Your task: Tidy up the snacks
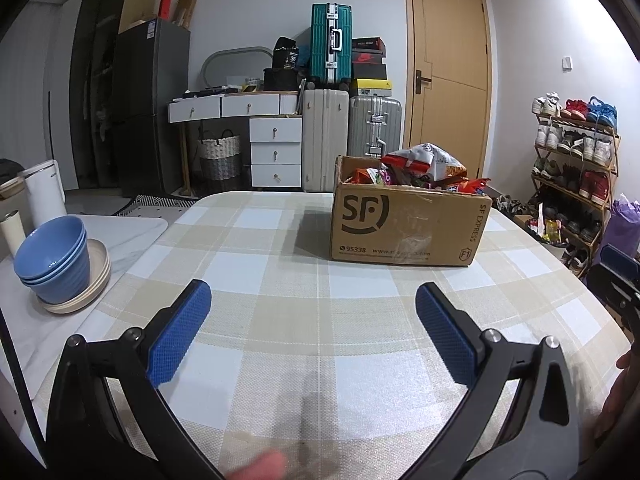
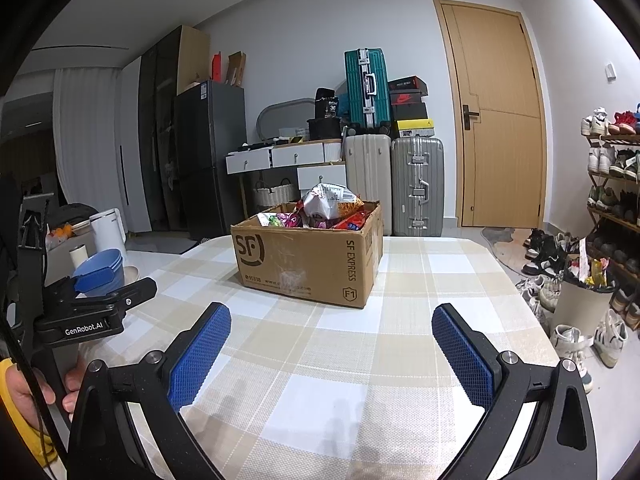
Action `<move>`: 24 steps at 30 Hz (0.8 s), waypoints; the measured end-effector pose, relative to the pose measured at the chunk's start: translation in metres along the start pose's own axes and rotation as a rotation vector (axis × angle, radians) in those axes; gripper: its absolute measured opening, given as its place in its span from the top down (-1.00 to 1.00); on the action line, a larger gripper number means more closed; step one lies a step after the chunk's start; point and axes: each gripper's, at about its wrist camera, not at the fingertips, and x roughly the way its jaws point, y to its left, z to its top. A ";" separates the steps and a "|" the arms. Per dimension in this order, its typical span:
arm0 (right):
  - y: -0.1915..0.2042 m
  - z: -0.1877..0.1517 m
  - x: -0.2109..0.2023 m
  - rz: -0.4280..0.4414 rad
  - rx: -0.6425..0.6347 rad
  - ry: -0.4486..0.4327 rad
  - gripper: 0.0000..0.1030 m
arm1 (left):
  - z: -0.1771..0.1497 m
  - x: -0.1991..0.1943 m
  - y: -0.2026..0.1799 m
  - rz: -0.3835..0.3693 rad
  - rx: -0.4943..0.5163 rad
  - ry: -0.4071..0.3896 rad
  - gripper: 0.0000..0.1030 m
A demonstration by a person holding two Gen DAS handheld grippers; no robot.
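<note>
the left gripper [image 1: 314, 294] is held low over the near part of the bench [image 1: 280, 300], pointing forward and a little down along the checked cloth. its two blue pads [image 1: 178, 332] stand wide apart and nothing is between them, so it is released and empty. a blurred fingertip [image 1: 260, 466] shows at the bottom edge of the left wrist view.

the right gripper [image 2: 332, 314] has nearly the same pose: level, low over the cloth, aimed at the box, with its jaws spread wide and nothing held. in the right wrist view the left gripper appears again at the far left edge [image 2: 94, 300], and below it a hand [image 2: 28, 392] with a yellow sleeve wraps around the dark handle. in the left wrist view, part of the right gripper [image 1: 618, 276] shows at the right edge, so the two tools are side by side and apart.

the snacks [image 2: 332, 210] are all inside the open cardboard box [image 2: 304, 264] (it has "sf express" printed on its sides), which stands on the far half of the bench, well apart from both grippers. the bags are piled up above the rim; a white and orange bag lies on top.

to the left of the cloth, stacked blue bowls [image 1: 54, 256] sit on a pile of cream plates [image 1: 86, 292].
</note>
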 end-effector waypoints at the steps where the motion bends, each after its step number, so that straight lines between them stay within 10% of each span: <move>1: 0.000 0.000 0.000 0.000 0.001 0.000 -0.99 | 0.000 0.000 -0.001 -0.002 0.003 0.000 -0.98; 24: -0.002 0.000 0.000 -0.003 0.008 0.005 -0.99 | 0.002 0.001 0.002 -0.004 -0.042 0.022 -0.98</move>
